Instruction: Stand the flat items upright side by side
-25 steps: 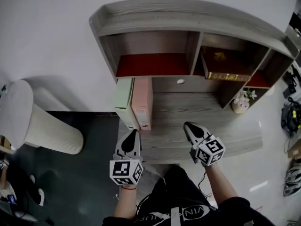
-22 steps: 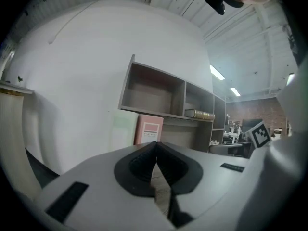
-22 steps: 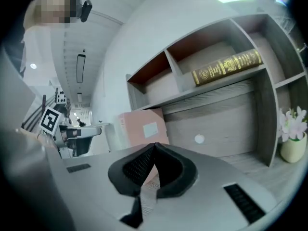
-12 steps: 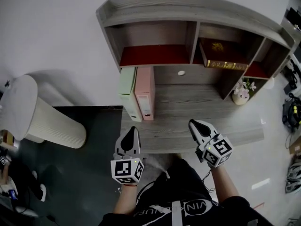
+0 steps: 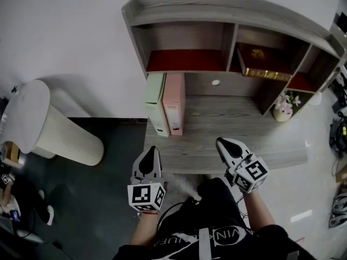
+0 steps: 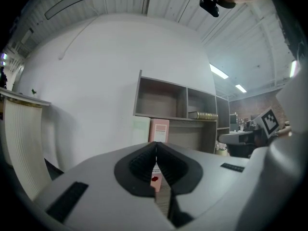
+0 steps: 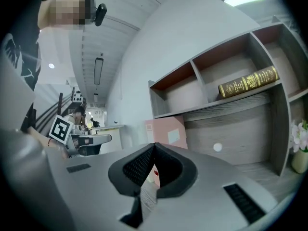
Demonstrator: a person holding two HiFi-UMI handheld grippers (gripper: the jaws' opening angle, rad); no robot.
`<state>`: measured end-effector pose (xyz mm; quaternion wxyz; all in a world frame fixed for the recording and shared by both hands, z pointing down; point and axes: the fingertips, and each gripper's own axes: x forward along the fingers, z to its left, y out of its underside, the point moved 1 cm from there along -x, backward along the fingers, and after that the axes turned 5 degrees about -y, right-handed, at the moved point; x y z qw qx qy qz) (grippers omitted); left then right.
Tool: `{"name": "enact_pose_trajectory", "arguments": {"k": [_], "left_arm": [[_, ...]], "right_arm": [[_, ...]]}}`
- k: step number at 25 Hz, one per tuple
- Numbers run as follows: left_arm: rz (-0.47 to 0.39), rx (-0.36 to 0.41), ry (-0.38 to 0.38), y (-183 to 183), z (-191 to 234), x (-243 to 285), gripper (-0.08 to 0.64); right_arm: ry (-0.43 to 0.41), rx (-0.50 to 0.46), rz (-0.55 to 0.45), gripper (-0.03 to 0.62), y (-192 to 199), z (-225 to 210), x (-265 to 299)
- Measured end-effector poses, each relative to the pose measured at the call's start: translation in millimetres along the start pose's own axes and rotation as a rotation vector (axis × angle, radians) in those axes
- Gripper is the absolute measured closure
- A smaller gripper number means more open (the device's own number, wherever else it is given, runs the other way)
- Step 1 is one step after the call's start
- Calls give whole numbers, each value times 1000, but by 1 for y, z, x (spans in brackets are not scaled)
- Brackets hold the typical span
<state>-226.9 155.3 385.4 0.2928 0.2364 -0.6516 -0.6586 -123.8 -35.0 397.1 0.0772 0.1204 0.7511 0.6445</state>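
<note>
A pale green binder [image 5: 155,109] and a pink binder [image 5: 174,109] stand upright side by side at the left end of the grey wooden desk [image 5: 227,140], touching each other. My left gripper [image 5: 153,150] is shut and empty, hovering at the desk's near edge, just short of the binders. Over the near edge further right, my right gripper [image 5: 220,142] is shut too, with nothing in it. In the left gripper view the pink binder [image 6: 159,128] and the green binder [image 6: 142,128] rise behind the closed jaws [image 6: 156,146]. The right gripper view shows the pink binder [image 7: 169,131] beyond its closed tips [image 7: 154,147].
A shelf unit [image 5: 227,15] sits on the desk's back, with a dark gold-lettered book [image 5: 262,67] lying in its middle compartment. A small flower vase [image 5: 284,109] stands at the right. A white ribbed cylinder [image 5: 51,129] stands on the floor to the left.
Both grippers have drawn back from the binders toward the desk's near edge, still shut. The binders stay standing where they were.
</note>
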Motion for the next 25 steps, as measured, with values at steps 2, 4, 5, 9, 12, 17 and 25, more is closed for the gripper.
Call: {"name": "enact_pose_trajectory", "arguments": {"k": [2,4,5,9,12,17,25], "left_arm": [[-7,1,-4,-1,1,0,555],[-11,4,-7,-2,1,0,555],[-12,6,-7,-2,0,0,555],[-19,6,-9,-3,1,0,555],[-22,1,-13,-4,2,0,555],[-32,-6,-21,-6,3,2,555],[-51,-8,-31,-10,6,2,555]], "right_arm": [[-9,-2,4,583,1,1,2],[-19,-3,5,583,2,3,5],[-24,-1,8,583,3,3,6],[-39,-1,15,583,6,6,8],[-50,-4,19,583,5,9,10],[-61,-13,23,583,3,10,12],[-69,-21,28,583,2,14,13]]}}
